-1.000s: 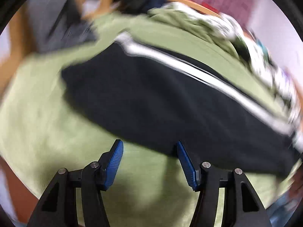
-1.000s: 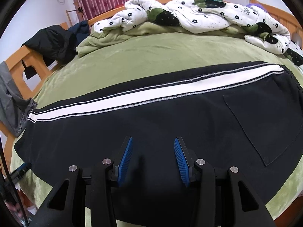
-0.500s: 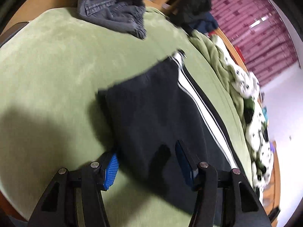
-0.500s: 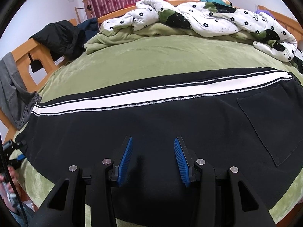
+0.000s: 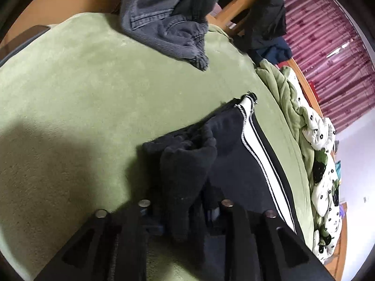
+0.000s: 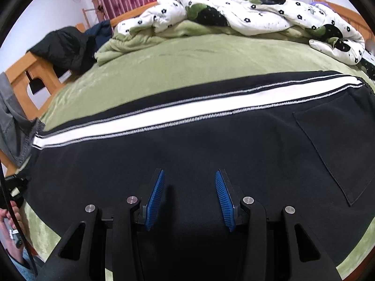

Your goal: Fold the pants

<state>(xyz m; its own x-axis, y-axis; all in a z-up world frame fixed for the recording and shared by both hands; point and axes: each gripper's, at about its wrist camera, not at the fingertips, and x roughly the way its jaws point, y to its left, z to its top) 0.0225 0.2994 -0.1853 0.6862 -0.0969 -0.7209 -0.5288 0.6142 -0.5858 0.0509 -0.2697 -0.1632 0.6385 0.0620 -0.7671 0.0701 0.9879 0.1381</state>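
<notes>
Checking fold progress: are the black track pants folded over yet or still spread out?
Spread: black track pants lie flat along the green bedspread; only the leg end is bunched in the left hand-held gripper.

black pants [image 6: 234, 154], white stripe [image 6: 164, 117]; green blanket [image 6: 187, 65].

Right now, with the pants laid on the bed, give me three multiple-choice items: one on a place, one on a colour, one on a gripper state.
1. Where does the flowered quilt lie?
A. at the far end of the bed
B. on the pants
C. on the floor

2. What colour is the broad stripe along the black pants?
A. red
B. white
C. yellow

3. How does the left gripper stand?
A. open above bare blanket
B. out of view
C. shut on the pants' cuff end

Key: 1 A, it is heaped beyond the green blanket; 2 B, a white band runs between thin lines; 3 C, black fabric is bunched between its fingers, while the right gripper is open.
</notes>
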